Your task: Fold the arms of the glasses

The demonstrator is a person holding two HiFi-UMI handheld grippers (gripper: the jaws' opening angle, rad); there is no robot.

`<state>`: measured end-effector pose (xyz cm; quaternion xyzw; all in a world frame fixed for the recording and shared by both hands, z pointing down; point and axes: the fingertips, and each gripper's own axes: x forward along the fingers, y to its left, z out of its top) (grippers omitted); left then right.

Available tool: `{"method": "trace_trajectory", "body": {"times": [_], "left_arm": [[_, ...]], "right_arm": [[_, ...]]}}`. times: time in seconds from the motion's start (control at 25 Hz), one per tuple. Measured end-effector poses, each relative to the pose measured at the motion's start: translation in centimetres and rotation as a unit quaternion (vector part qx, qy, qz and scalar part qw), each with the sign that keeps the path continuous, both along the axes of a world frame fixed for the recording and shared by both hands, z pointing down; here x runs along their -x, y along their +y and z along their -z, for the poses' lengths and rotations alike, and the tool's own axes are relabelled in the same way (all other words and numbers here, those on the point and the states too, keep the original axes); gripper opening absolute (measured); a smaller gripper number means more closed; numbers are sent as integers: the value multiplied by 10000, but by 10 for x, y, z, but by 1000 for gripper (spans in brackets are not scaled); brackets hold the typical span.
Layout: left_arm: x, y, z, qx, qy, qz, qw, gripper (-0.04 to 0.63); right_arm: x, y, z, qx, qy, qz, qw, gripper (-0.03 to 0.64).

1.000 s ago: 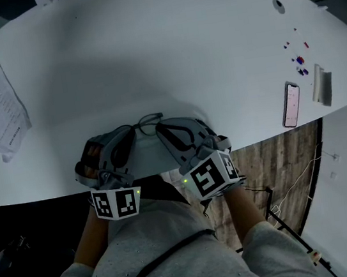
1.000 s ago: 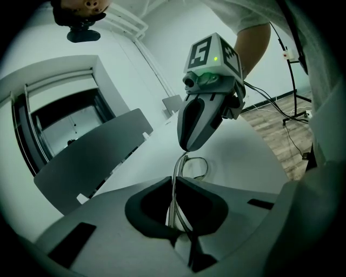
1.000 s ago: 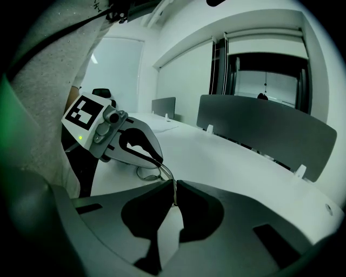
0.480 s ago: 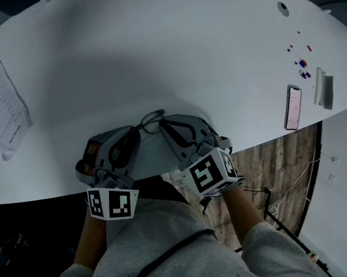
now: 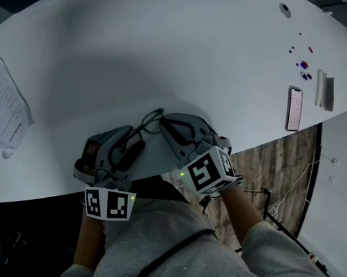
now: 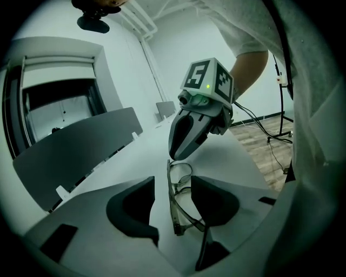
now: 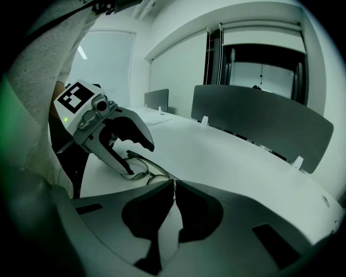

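Glasses (image 6: 172,200) sit right within reach of both tools. The left gripper (image 7: 140,159) has just been opening; its jaws stand wide apart with the frame lying loose between them, neither pad pressing on it. The right gripper (image 6: 174,154) has just been closing further and pinches one end of the frame. The pair rests on the table (image 5: 211,45), close to its near edge, just in front of the person. One arm looks folded flat along the front, I'd say. The other I cannot make out, so perhaps half the job remains.
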<state>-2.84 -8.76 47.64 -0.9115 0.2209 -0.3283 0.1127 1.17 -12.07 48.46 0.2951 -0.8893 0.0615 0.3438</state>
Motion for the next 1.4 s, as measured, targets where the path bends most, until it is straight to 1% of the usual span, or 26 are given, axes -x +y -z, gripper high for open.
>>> {"method": "trace_trajectory", "body": {"times": [0.12, 0.44, 0.6, 0.8, 1.0, 1.28, 1.4], "left_arm": [[4, 2, -1, -32, -99, 26, 9999, 219], [24, -9, -6, -58, -259, 316, 9991, 219], [28, -12, -7, -61, -336, 401, 9986, 219], [30, -16, -9, -70, -425, 446, 9981, 219], [31, -21, -7, -74, -421, 518, 9977, 219], [27, -9, -2, -142, -396, 349, 9985, 219], [30, -8, 0, -135, -379, 460, 9981, 219]], "right_arm": [[0, 0, 0, 22, 19, -35, 10000, 29], [3, 5, 0, 117, 43, -69, 9999, 29], [5, 8, 1, 165, 54, -62, 9998, 29], [7, 10, 1, 436, -109, -198, 9988, 29], [9, 13, 2, 531, -138, -201, 9983, 29], [9, 14, 3, 544, -159, -323, 9979, 29], [11, 15, 7, 536, -230, -375, 9976, 29]]}}
